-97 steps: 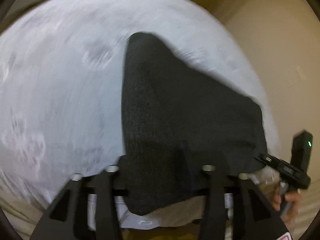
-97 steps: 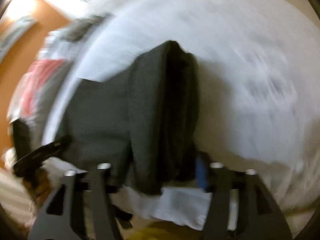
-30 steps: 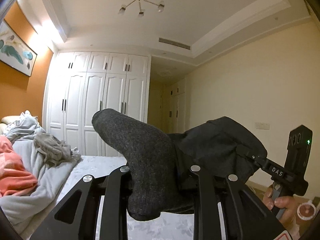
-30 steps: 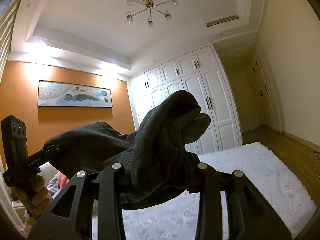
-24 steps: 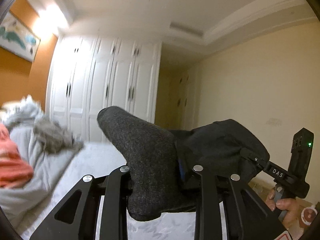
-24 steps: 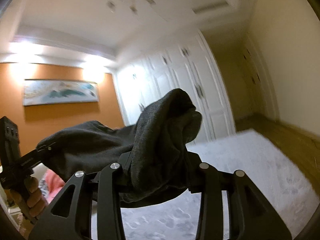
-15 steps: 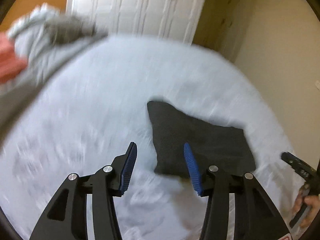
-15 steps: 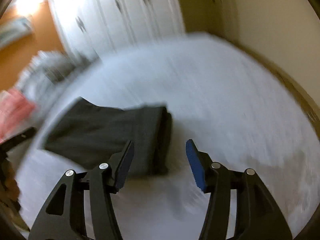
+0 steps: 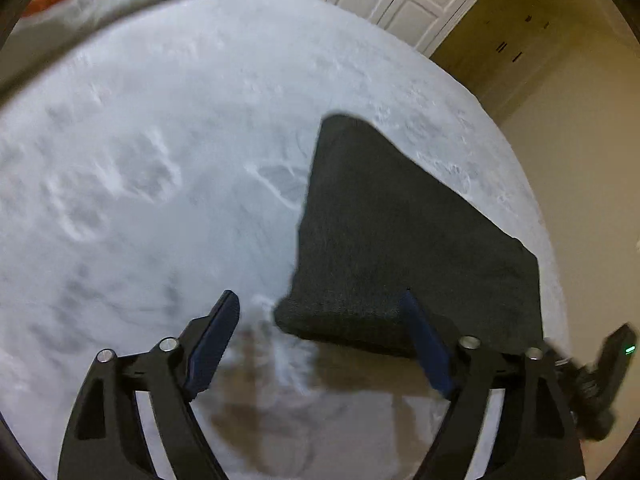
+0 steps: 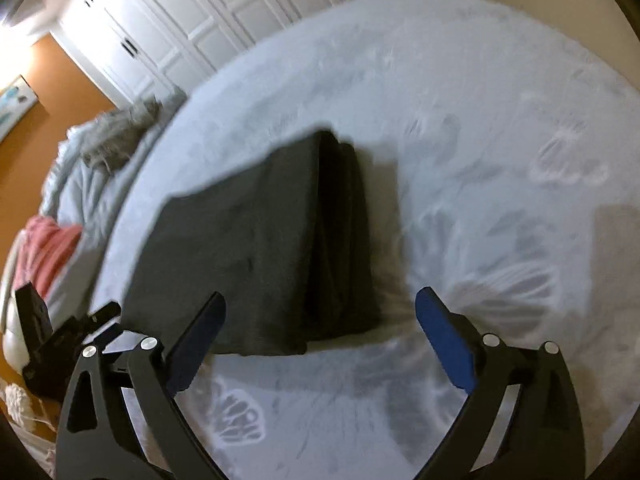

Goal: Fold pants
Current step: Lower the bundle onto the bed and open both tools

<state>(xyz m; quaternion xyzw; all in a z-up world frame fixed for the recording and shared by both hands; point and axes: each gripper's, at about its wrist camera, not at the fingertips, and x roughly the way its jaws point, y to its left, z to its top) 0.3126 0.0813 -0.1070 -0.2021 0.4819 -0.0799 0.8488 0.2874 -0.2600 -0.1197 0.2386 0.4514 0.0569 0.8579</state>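
The dark grey pants [image 9: 404, 240] lie folded into a thick rectangle on the pale bed cover [image 9: 160, 168]. In the right wrist view the pants [image 10: 272, 248] show stacked folded edges on their right side. My left gripper [image 9: 320, 332] is open and empty, just above the near left corner of the pants. My right gripper [image 10: 320, 324] is open and empty, above the near right edge of the pants. The right gripper also shows at the right edge of the left wrist view [image 9: 600, 376], and the left gripper at the left edge of the right wrist view [image 10: 60, 340].
A heap of grey and pink bedding [image 10: 72, 200] lies at the far left of the bed. White wardrobe doors [image 10: 208, 16] stand behind the bed. An orange wall [image 10: 24, 128] is on the left. The beige floor and wall [image 9: 580, 128] lie past the bed's right edge.
Both grippers held the folded pants up in the air, then let go. The pants now lie on the bed and both grippers are open above them.
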